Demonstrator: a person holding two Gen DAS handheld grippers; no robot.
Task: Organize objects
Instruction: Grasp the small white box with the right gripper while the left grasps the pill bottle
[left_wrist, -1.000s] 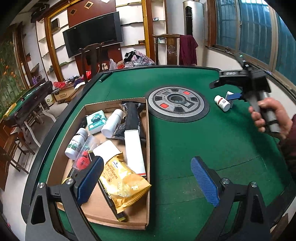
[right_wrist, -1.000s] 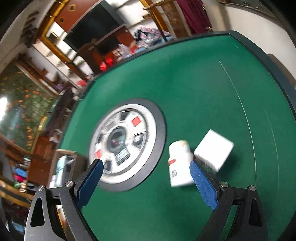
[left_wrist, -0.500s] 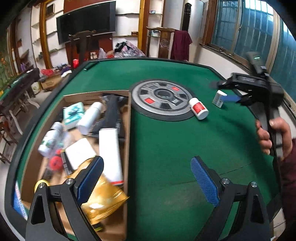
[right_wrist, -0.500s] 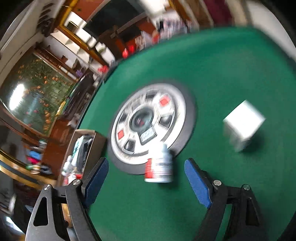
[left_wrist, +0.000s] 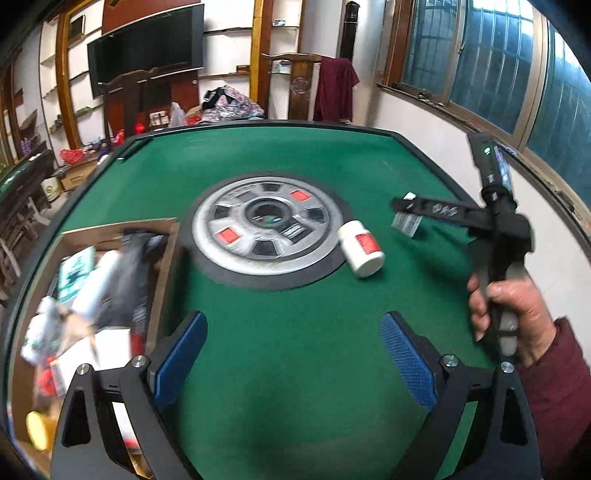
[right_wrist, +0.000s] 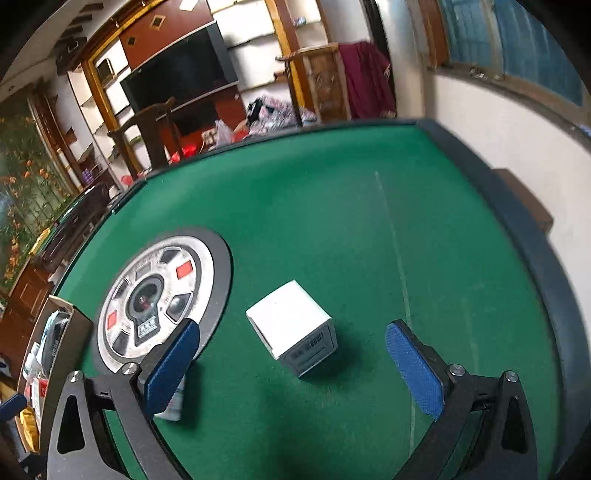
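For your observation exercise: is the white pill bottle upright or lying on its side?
On its side: the white pill bottle lies lengthwise on the green table, red label up.

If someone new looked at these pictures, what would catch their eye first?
Probably the round grey dial set in the middle of the green table. A white bottle lies on its side at the dial's right edge, and a small white box sits ahead of the open right claw.

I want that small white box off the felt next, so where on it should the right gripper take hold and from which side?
Take the small white box across its two plain side walls, coming down from above and behind. It sits flat and alone on the green table, turned corner-on, so the open right gripper probably needs a slight roll to square its pads to those walls.
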